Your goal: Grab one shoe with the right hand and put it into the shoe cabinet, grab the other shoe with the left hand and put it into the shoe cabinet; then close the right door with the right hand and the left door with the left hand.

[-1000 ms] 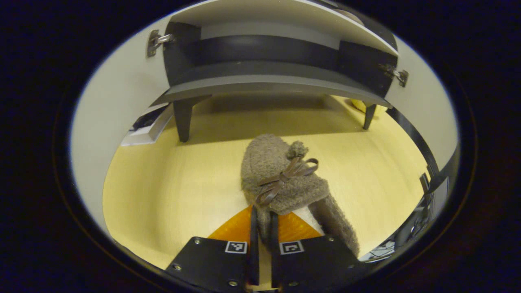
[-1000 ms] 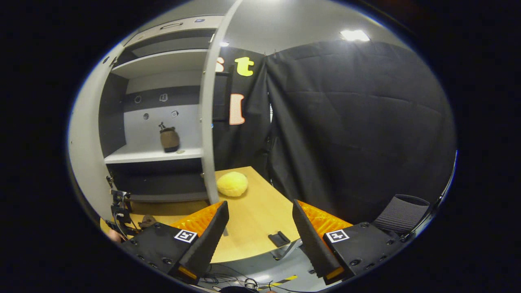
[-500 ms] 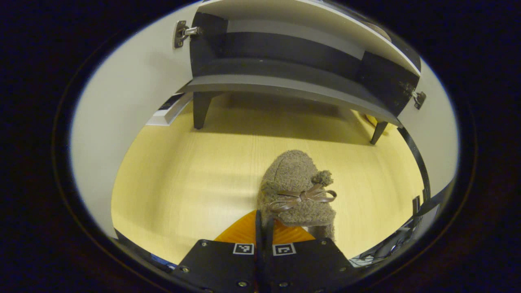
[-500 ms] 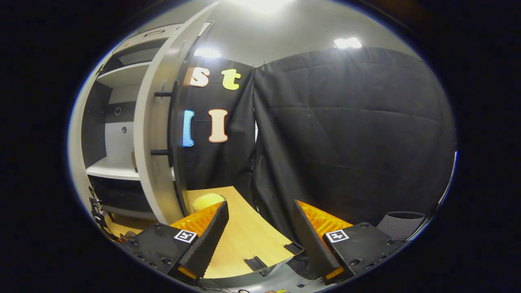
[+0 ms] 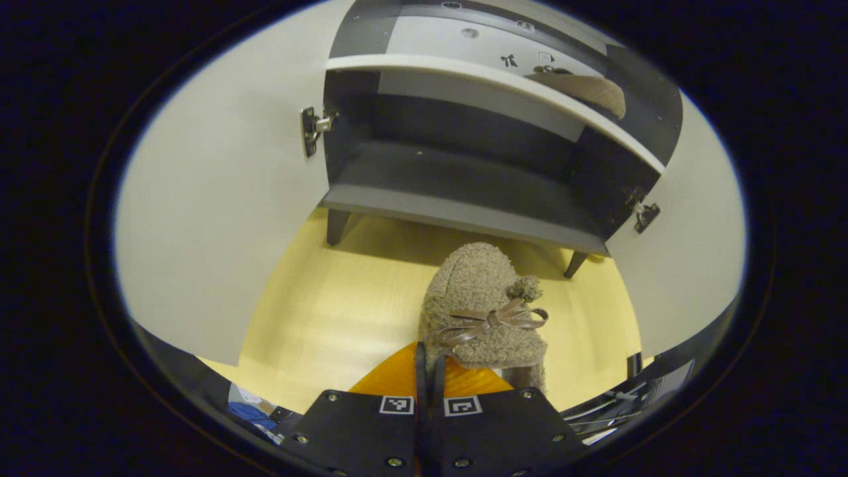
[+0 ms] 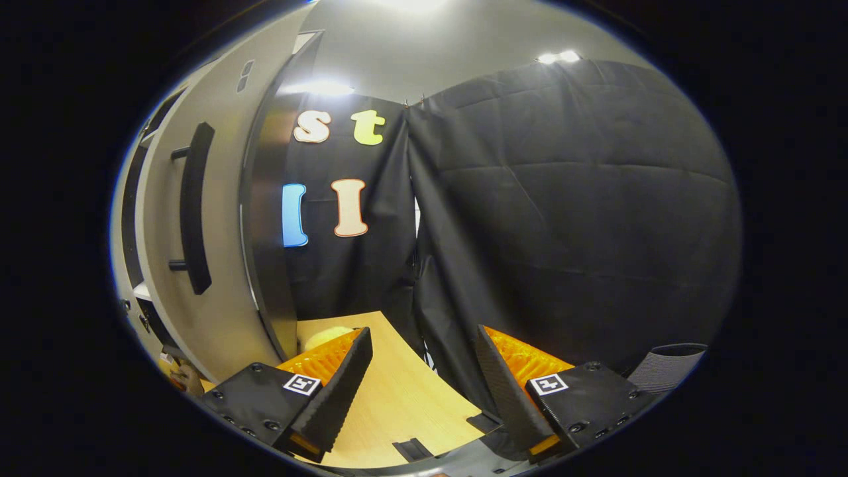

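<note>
In the left gripper view, my left gripper (image 5: 429, 371) is shut on the heel rim of a fuzzy brown shoe (image 5: 478, 310) with a ribbon bow, held above the wooden table (image 5: 318, 318). Ahead stands the shoe cabinet (image 5: 464, 192) with both doors open: the left door (image 5: 218, 199) and the right door (image 5: 689, 252). The other brown shoe (image 5: 586, 91) lies on the white upper shelf. In the right gripper view, my right gripper (image 6: 421, 391) is open and holds nothing. It sits beside the outer face of the right door (image 6: 199, 265), near its black handle (image 6: 193, 207).
The cabinet stands on dark legs (image 5: 336, 226) on the table. A yellow round object (image 6: 324, 338) lies on the table behind the right door. A grey chair back (image 6: 666, 363) is at the lower right, past the table's edge.
The left gripper has lifted the shoe and tilted up, so the cabinet's shelves come into sight. The right gripper has swung right, from facing the cabinet interior to the outside of the right door.
</note>
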The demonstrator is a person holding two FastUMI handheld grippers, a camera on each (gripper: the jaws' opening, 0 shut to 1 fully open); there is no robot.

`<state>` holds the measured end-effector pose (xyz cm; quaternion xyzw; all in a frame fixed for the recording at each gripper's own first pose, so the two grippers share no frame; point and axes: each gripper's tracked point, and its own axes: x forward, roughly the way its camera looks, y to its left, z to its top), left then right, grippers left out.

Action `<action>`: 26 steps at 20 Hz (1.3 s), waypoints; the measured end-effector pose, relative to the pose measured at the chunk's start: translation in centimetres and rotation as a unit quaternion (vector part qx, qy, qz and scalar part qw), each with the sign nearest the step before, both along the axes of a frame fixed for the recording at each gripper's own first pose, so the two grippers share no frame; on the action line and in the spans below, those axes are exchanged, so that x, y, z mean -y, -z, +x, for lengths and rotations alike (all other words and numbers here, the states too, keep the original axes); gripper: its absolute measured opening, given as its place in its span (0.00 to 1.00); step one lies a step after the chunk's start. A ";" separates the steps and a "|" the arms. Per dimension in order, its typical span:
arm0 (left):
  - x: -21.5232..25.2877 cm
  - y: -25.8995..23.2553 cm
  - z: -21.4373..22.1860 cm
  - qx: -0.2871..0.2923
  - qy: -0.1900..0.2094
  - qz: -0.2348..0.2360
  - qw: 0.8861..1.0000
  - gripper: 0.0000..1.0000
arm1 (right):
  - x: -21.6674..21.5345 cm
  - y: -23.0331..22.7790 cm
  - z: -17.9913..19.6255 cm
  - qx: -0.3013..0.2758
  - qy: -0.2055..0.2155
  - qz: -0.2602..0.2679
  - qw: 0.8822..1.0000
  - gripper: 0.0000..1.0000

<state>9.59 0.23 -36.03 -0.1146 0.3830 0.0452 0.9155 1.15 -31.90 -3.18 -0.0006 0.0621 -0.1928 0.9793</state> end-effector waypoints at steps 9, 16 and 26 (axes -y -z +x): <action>0.2 0.6 0.6 0.079 -0.013 0.005 0.997 0.01 | 0.8 0.2 3.2 0.009 -0.007 0.023 1.000 0.97; 0.3 0.9 1.0 0.128 -0.014 0.008 0.992 0.02 | 2.1 -0.4 3.2 0.023 0.011 0.023 0.999 0.99; -0.4 -1.5 1.9 0.217 -0.014 0.035 0.975 0.01 | 2.4 -1.1 1.3 0.036 0.036 0.018 0.999 0.95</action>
